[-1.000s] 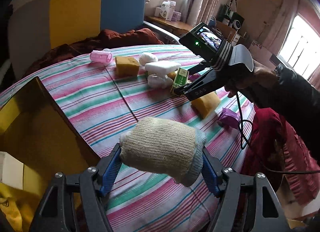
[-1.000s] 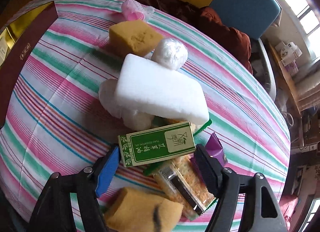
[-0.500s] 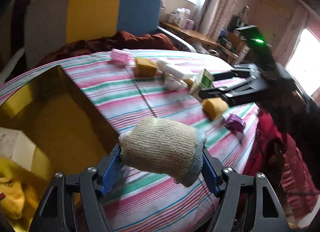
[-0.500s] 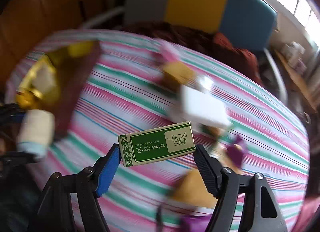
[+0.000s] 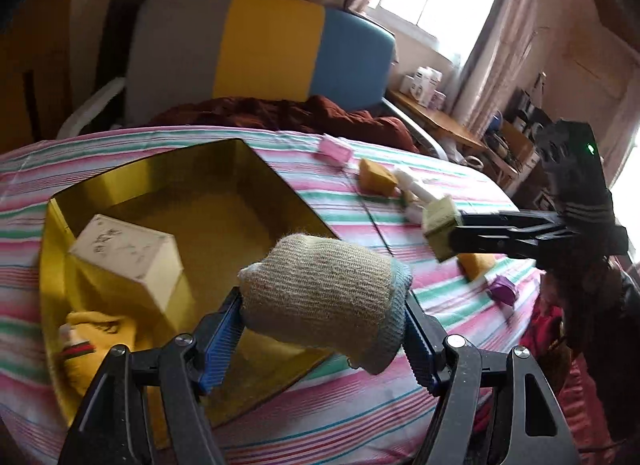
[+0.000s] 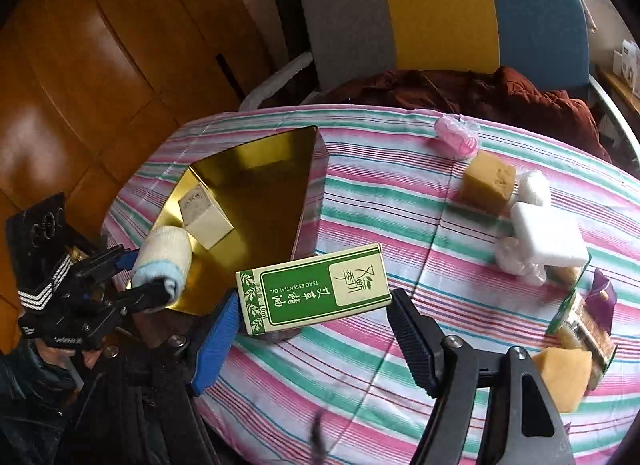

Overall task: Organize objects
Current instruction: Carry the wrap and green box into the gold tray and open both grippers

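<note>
Two grippers are loaded at once: the left gripper (image 5: 322, 339) has its blue-padded fingers (image 5: 222, 335) clamped on a rolled knit sock (image 5: 320, 297), held in the air over the near edge of the gold-lined box (image 5: 224, 205), while the right gripper (image 6: 310, 339) pinches a green-and-cream essential oil carton (image 6: 314, 289) by its two short ends, hovering just off the box's near corner. Inside the box, a cream cube box (image 5: 128, 255) leans against the left wall and something yellow (image 5: 100, 339) sits in the near-left corner, perhaps a soft toy, hard to say from this angle. Out toward the far right of the striped bench (image 6: 380, 201), a pink hair roller (image 6: 458, 137), a tan sponge block (image 6: 488, 181) and a white foam slab (image 6: 548, 235) sit in a loose cluster, the slab resting over crinkled white plastic wrap (image 6: 516, 261). Near the right edge lie a purple packet (image 6: 604, 301), a snack pack (image 6: 584, 325) and another yellow sponge (image 6: 564, 377).
</note>
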Available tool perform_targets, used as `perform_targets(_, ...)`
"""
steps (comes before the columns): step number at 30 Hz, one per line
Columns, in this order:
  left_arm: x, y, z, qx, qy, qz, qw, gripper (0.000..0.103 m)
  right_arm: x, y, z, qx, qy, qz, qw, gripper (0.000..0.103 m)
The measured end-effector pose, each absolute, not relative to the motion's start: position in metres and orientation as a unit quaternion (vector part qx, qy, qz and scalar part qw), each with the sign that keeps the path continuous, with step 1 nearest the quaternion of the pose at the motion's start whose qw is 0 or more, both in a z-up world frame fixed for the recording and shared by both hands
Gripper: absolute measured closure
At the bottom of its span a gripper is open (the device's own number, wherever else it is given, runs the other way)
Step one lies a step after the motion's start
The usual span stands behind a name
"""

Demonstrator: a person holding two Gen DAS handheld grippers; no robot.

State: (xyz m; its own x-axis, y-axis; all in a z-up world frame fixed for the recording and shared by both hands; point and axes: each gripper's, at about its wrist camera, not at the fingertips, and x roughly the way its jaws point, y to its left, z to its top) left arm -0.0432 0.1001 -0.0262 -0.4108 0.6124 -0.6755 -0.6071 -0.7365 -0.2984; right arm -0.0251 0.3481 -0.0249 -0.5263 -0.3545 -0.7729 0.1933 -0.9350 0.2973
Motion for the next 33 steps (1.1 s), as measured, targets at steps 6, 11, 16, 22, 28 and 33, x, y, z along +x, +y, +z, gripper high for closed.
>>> perform_targets(6,-0.074,0.077,-0.013,-0.390,-0.007,0.864,0.317,0.030,-0.038,0.300,-0.024,0.463,-0.058,-0.869,0.164,0.027)
perform_targets(11,-0.109,0.050,0.007,-0.365,-0.029,0.897,0.246,0.008,-0.049,0.249,-0.019,0.442,-0.057,-0.873,0.198,0.010)
perform_targets(16,-0.120,0.010,0.023,-0.331,-0.064,0.920,0.202,0.001,-0.050,0.211,-0.021,0.438,-0.049,-0.872,0.213,0.006)
perform_targets(22,-0.098,-0.015,0.002,-0.337,-0.054,0.926,0.158,0.001,-0.037,0.185,-0.035,0.442,0.008,-0.875,0.197,0.006)
perform_targets(28,-0.066,-0.023,-0.020,-0.348,-0.048,0.927,0.130,0.001,-0.021,0.176,-0.037,0.421,0.041,-0.892,0.162,0.006)
perform_targets(33,-0.051,-0.019,-0.027,-0.352,-0.020,0.929,0.117,0.001,-0.014,0.174,-0.036,0.403,0.059,-0.904,0.129,0.006)
